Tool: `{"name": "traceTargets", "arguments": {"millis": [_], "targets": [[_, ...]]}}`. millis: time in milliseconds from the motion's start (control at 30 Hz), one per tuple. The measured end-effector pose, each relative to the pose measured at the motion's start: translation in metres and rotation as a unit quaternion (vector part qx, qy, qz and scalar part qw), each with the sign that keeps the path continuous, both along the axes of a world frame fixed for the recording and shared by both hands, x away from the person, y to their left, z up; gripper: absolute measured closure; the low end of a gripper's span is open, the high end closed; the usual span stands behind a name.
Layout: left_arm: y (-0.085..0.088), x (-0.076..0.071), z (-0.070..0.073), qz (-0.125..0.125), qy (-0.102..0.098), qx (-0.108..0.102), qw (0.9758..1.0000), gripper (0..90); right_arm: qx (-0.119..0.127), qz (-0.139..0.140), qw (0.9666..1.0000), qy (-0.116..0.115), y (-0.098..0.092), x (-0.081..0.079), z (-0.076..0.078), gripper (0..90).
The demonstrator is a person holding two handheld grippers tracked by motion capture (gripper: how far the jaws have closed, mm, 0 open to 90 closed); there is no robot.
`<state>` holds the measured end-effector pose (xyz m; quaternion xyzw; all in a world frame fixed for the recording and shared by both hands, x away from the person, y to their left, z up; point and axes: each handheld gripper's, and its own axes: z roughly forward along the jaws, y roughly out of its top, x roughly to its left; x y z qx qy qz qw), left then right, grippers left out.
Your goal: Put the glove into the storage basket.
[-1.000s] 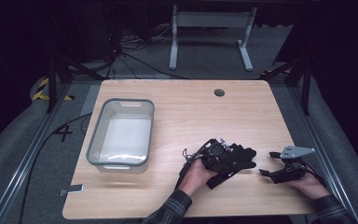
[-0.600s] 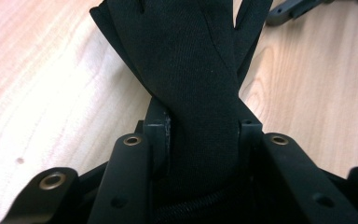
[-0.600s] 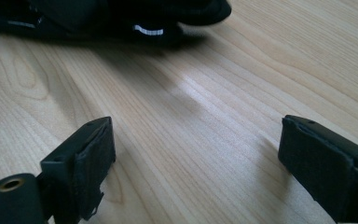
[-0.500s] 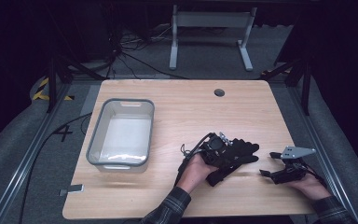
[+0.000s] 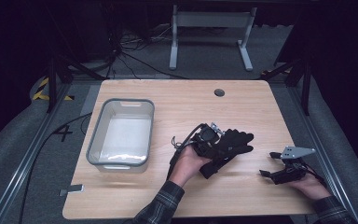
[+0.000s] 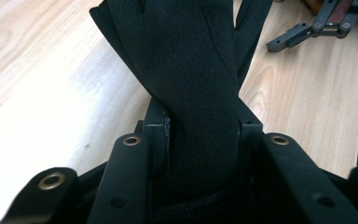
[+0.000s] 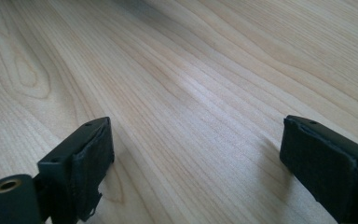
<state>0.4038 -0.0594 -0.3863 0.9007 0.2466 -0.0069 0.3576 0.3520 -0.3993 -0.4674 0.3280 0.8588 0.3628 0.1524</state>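
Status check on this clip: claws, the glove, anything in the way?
Left claw shut on black glove, lifted off the table. Right claw open, nothing between its jaws. Clear bin far left; nothing in the way.

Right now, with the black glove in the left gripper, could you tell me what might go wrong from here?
1. The left gripper pinches the black glove near one end only; the limp rest could slide out during carrying.
2. The glove's loose fingers hang free and could drag on the table or catch the rim of the clear bin, if that is its destination.
3. The right gripper rests open close by, so the swinging glove might brush it.
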Motion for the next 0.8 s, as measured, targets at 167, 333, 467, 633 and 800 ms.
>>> {"name": "traceTargets", "arguments": {"millis": [167, 333, 467, 633, 800], "targets": [[0.009, 0.002, 0.009, 0.009, -0.007, -0.004, 0.9999, 67.1, 0.0, 0.0, 1.0, 0.0, 0.0, 0.0, 0.0, 10.2], [0.019, 0.004, 0.016, 0.021, -0.012, -0.002, 0.9997, 67.1, 0.0, 0.0, 1.0, 0.0, 0.0, 0.0, 0.0, 10.2], [0.026, 0.006, 0.021, 0.03, -0.012, -0.005, 0.9995, 67.1, 0.0, 0.0, 1.0, 0.0, 0.0, 0.0, 0.0, 10.2], [0.035, 0.008, 0.028, 0.038, -0.021, -0.001, 0.9991, 67.1, 0.0, 0.0, 1.0, 0.0, 0.0, 0.0, 0.0, 10.2], [0.049, 0.01, 0.034, 0.055, -0.027, -0.007, 0.9981, 67.1, 0.0, 0.0, 1.0, 0.0, 0.0, 0.0, 0.0, 10.2]]}}
